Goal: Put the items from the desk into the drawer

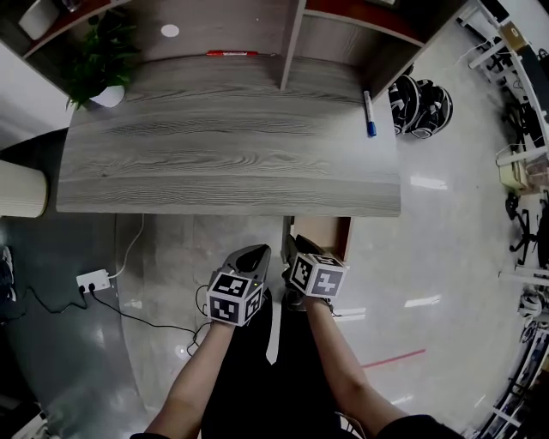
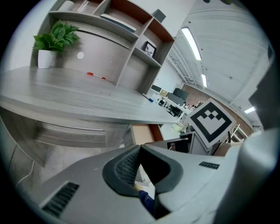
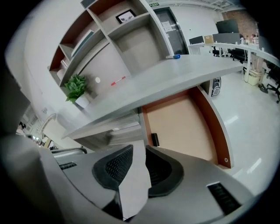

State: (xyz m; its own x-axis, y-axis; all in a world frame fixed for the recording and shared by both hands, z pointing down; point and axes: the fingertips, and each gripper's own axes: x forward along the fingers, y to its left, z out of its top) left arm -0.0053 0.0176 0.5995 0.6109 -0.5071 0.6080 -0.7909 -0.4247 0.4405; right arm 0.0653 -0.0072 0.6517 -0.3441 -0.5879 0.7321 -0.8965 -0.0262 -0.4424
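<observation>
Left claw (image 2: 139, 148): clenched, ribbed pads together at the tips, gripping nothing. Deep in the slot behind them, a small blue shape, too dim to name. Right claw (image 3: 139, 149): released, pads apart, only pale floor in the gap. Both held side by side, low, in front of the desk (image 1: 223, 163) and below its edge, each topped by a cube (image 1: 233, 298) of black-and-white square markers in blocky patterns.

Just ahead of the Right claw: drawer (image 3: 181, 127), pulled out from under the desk's right end, with a reddish-brown rim, a bare tan bottom and one small dark fitting (image 3: 154, 139) against its left wall.

Up on the grey wood-grain desk, well apart from each other:
- red pen (image 1: 232, 53), slim, lying crosswise against the back panel
- blue marker (image 1: 369, 113), pale barrel with a blue end toward the front, near the right edge

At the far left corner: leafy plant (image 1: 101, 51) in a white pot (image 1: 110, 96). Above: shelf unit (image 1: 292, 43) with a framed picture (image 3: 126, 16). Over a door in the right gripper view's background: green sign (image 3: 153, 5), print too small to read. On the floor, left: white power strip (image 1: 93, 279).
</observation>
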